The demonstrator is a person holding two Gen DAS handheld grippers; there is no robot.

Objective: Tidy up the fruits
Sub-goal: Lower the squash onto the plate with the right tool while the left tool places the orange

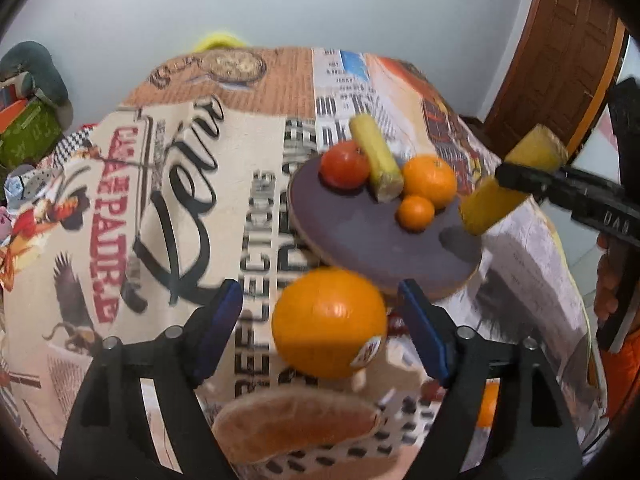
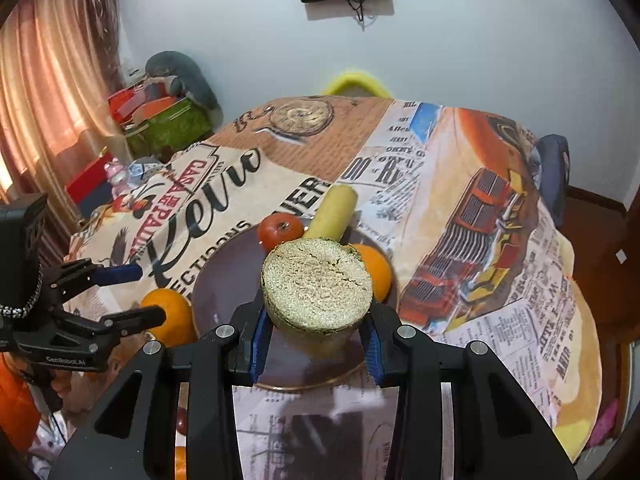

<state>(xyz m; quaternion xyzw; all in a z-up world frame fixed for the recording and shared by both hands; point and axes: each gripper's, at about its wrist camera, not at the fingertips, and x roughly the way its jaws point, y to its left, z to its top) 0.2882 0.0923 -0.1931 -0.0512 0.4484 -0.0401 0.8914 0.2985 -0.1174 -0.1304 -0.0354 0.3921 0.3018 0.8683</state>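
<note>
A purple plate (image 1: 360,236) on the table holds a red tomato (image 1: 345,165), a yellow corn piece (image 1: 378,162), a big orange (image 1: 430,180) and a small orange (image 1: 416,212). My left gripper (image 1: 320,328) is open, its blue pads on either side of a large stickered orange (image 1: 328,322) in front of the plate, not touching it. My right gripper (image 2: 316,336) is shut on a second yellow corn piece (image 2: 318,290) and holds it above the plate (image 2: 224,280). That corn (image 1: 496,196) and the right gripper (image 1: 560,188) show at the right of the left wrist view.
A printed cloth (image 1: 192,200) covers the table. A brown, blurred bread-like piece (image 1: 296,428) lies near the front edge below the left gripper. Boxes and clutter (image 2: 160,120) stand beyond the table's far left, a wooden door (image 1: 560,60) at the right.
</note>
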